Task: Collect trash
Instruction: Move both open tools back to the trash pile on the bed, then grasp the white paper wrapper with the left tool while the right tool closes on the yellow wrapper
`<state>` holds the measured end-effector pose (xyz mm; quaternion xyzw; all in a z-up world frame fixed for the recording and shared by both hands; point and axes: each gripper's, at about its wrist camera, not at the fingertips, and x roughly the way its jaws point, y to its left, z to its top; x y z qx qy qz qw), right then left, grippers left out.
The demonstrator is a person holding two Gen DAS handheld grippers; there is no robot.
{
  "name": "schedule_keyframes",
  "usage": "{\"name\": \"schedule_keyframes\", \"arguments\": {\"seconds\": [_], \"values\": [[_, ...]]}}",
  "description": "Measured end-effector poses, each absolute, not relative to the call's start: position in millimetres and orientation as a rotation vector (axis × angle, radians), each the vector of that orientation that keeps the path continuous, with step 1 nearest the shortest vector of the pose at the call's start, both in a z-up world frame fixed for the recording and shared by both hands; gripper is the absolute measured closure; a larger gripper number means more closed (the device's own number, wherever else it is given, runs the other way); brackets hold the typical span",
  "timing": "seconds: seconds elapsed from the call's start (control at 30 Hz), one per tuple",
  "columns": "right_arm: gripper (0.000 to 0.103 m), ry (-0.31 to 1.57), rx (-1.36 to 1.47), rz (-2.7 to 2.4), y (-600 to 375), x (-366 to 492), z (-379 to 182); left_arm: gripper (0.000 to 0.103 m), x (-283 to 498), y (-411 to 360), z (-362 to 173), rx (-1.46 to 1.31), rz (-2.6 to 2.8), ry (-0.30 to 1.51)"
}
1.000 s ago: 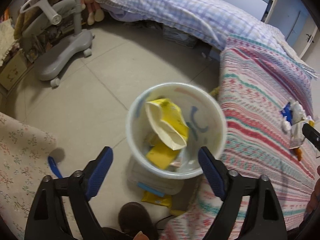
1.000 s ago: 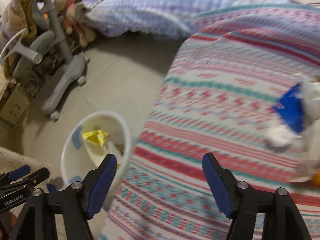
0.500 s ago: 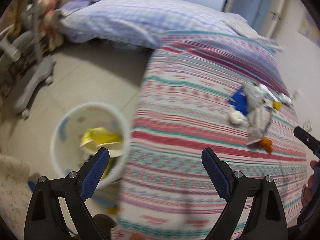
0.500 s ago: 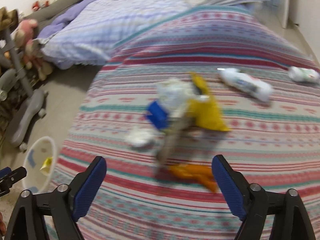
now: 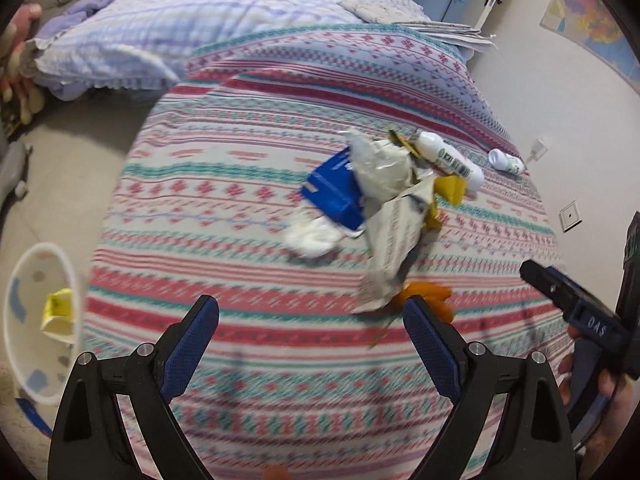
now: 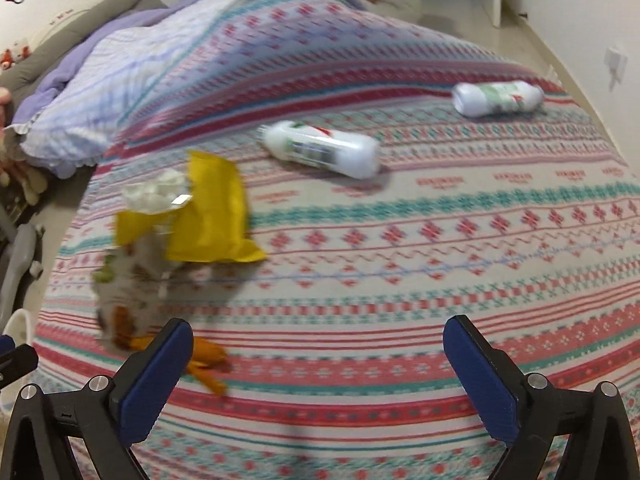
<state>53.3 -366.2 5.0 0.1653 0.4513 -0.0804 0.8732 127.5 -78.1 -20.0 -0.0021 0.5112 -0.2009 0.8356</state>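
Trash lies in a heap on the striped bed cover (image 5: 248,184): a blue packet (image 5: 334,190), a crumpled grey-white wrapper (image 5: 390,220), a white tissue (image 5: 310,236), a yellow packet (image 6: 212,216) and orange peel (image 6: 208,360). Two white bottles (image 6: 320,148) (image 6: 498,98) lie farther back. The white bin (image 5: 36,320), holding a yellow carton, stands on the floor at the left. My left gripper (image 5: 312,344) hangs open above the cover, short of the heap. My right gripper (image 6: 316,364) is still opening, nothing between its pads, the peel by its left finger.
A checked lilac duvet (image 5: 160,28) covers the bed's far end. The grey tiled floor (image 5: 52,160) runs along the left side. A white wall (image 5: 568,92) with sockets closes the right side. A chair base (image 6: 16,264) stands at the far left.
Both grippers have swung to the right, from over the bin to over the bed. The bin slid to the left edge, the trash heap came into view, and the right jaws spread wider.
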Motion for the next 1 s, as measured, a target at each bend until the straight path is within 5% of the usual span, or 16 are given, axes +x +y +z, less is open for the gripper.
{"name": "schedule_keyframes", "arguments": {"seconds": [0.17, 0.33, 0.6, 0.83, 1.0], "values": [[0.001, 0.970, 0.350, -0.151, -381, 59, 3, 0.009, 136, -108, -30, -0.006, -0.502, 1.086], [0.001, 1.002, 0.373, -0.153, -392, 70, -7, 0.025, 135, -131, -38, 0.055, -0.567, 1.064], [0.001, 1.022, 0.453, -0.099, -390, 100, -12, 0.085, 149, -134, -49, 0.034, -0.563, 1.064], [0.001, 0.999, 0.576, -0.029, -378, 123, -22, 0.092, 153, -115, -33, 0.003, -0.522, 1.034], [0.016, 0.989, 0.652, 0.023, -368, 137, -32, 0.092, 158, -93, -24, -0.043, -0.493, 1.029]]}}
